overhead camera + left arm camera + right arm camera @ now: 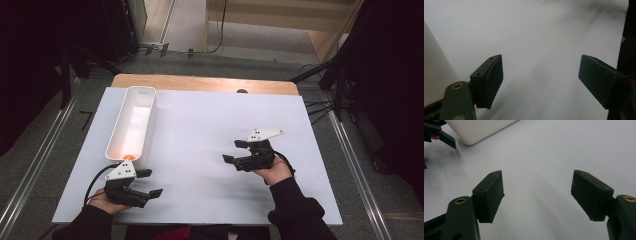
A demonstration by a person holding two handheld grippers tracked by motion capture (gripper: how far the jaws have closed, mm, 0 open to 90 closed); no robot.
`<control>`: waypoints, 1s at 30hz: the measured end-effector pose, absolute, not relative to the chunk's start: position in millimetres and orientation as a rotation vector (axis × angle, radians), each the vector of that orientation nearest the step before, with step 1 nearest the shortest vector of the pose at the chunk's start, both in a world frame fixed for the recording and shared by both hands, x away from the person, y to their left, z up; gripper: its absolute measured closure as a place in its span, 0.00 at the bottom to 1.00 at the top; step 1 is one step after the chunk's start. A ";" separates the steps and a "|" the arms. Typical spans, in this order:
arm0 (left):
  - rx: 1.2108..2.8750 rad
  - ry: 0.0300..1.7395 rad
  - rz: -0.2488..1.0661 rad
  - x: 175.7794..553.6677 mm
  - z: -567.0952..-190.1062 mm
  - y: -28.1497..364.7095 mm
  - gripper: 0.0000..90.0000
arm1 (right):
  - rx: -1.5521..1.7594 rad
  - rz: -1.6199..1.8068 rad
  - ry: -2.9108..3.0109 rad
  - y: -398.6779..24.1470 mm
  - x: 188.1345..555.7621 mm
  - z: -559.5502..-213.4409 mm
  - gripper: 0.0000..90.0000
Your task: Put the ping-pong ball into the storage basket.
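Grippers sit apart on the white table (200,125), both with jaws spread and nothing between them. Left gripper (150,183) lies at the lower left of the high view, just below the near end of the white bin (132,125). Right gripper (234,151) is right of centre, pointing left, well apart from the bin. An orange object (128,156) rests inside the bin at its near end. Bin stands lengthwise at the upper left.

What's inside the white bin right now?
In the high view, the white bin holds one small orange thing at its near end, close to the left gripper. The rest of its floor looks bare; the near wall hides the corner beneath it.
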State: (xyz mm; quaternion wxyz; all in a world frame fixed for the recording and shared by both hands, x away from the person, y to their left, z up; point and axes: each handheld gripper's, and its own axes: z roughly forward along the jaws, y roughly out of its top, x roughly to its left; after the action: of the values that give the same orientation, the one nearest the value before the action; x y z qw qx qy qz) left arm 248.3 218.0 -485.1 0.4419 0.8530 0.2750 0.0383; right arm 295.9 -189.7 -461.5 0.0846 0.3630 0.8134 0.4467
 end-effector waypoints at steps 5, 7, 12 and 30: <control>2.119 0.682 0.095 248.4 -485.1 218.0 0.23 | 1.100 1.330 2.424 -195.6 290.8 -465.3 0.28; 2.121 0.683 0.095 248.4 -485.0 217.8 0.23 | 1.108 1.326 2.425 -197.7 289.1 -466.7 0.28; 2.121 0.683 0.096 248.4 -485.0 218.0 0.23 | 1.117 1.315 2.429 -202.1 284.9 -469.3 0.28; 2.119 0.683 0.093 248.5 -485.2 217.8 0.23 | 1.163 1.283 2.428 -219.1 270.0 -479.8 0.28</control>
State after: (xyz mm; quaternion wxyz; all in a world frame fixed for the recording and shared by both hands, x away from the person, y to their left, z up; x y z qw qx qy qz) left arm 248.5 217.8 -485.2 0.4409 0.8535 0.2751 0.0375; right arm 270.0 -219.1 -479.8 0.0798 0.3886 0.8116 0.4288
